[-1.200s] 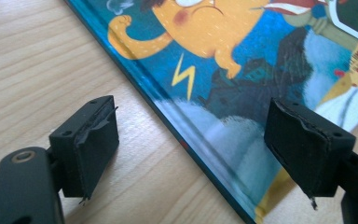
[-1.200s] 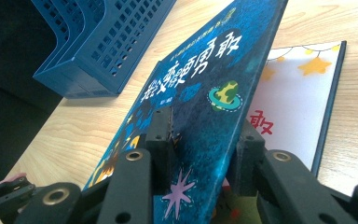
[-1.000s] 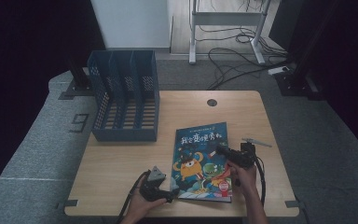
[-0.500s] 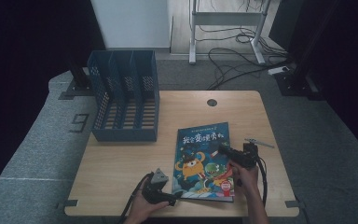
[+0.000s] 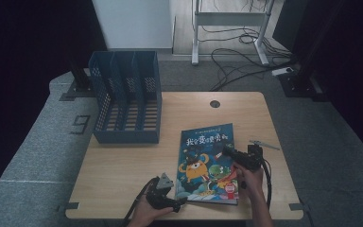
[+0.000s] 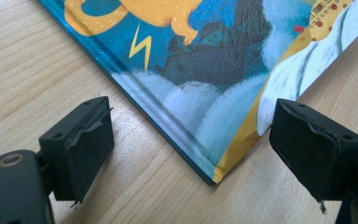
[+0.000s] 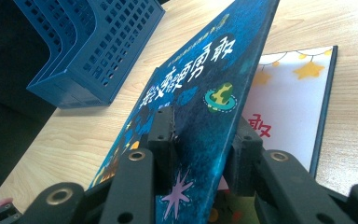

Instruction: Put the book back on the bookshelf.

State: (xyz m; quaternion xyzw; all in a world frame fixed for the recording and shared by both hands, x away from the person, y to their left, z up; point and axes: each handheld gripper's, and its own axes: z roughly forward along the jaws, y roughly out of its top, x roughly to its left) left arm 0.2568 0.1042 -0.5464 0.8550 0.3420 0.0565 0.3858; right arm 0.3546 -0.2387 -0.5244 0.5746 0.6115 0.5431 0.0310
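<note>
Right gripper jaws clamp book cover (lifted); left gripper jaws wide, straddling book's corner, holding nothing.

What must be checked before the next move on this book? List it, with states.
1. Right tool shut on the front cover: ok.
2. Front cover raised off the first page: ok.
3. Left tool open, jaws either side of the book corner: ok.
4. Left tool gripping the book corner: not ok, jaws stand apart from it.
5. File rack upright on the table, slots empty: ok.
</note>
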